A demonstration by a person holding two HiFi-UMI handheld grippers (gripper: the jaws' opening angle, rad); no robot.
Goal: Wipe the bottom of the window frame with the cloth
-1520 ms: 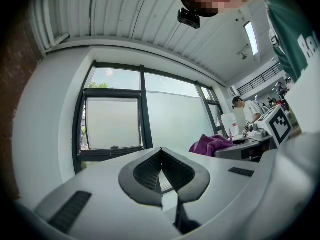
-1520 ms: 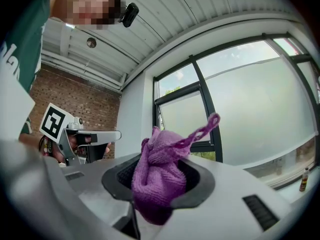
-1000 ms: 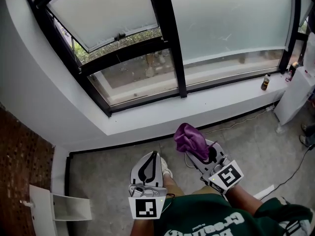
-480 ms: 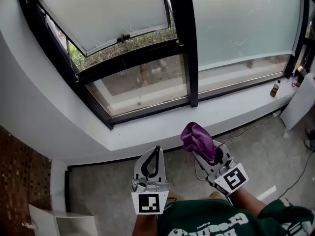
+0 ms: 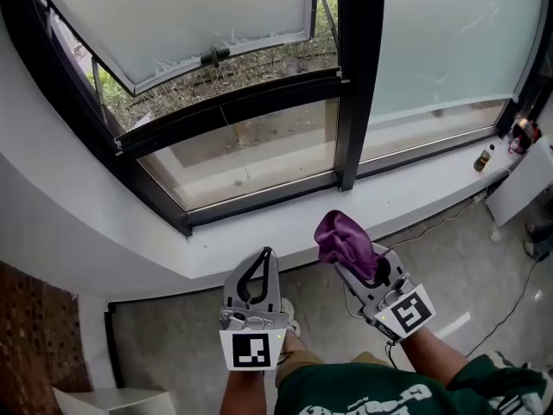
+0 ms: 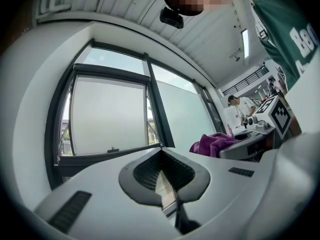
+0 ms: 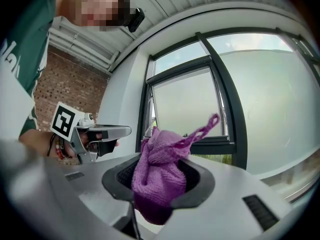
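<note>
While the person stands facing the window, the right gripper (image 5: 361, 271) pinches a bunched purple cloth (image 5: 342, 237) between its jaws, and the right gripper view shows the fabric filling the space between the pads with one loose loop sticking up above the bundle. Seen from the head view, the cloth hangs in the air in front of the white sill (image 5: 268, 232), apart from it and from the black bottom rail of the window frame (image 5: 259, 199) that runs along the sill's far side. To its left, the left gripper (image 5: 262, 258) is held level beside the right one, with its jaws brought together at the tips and nothing between them; only a narrow slit between the pads lets the window show through in the left gripper view. Above the bottom rail, a fixed clear pane (image 5: 242, 150) looks out on bare ground, and over it a frosted sash (image 5: 173, 24) is tilted open outwards. Right of that, a thick black upright post (image 5: 356, 85) divides this section from a large frosted pane (image 5: 449, 41). Far along the sill, at the right end, a small dark bottle (image 5: 485, 157) stands upright. Below the grippers lies a grey floor (image 5: 173, 335) with a thin cable (image 5: 432, 220) running along the wall's foot.
</note>
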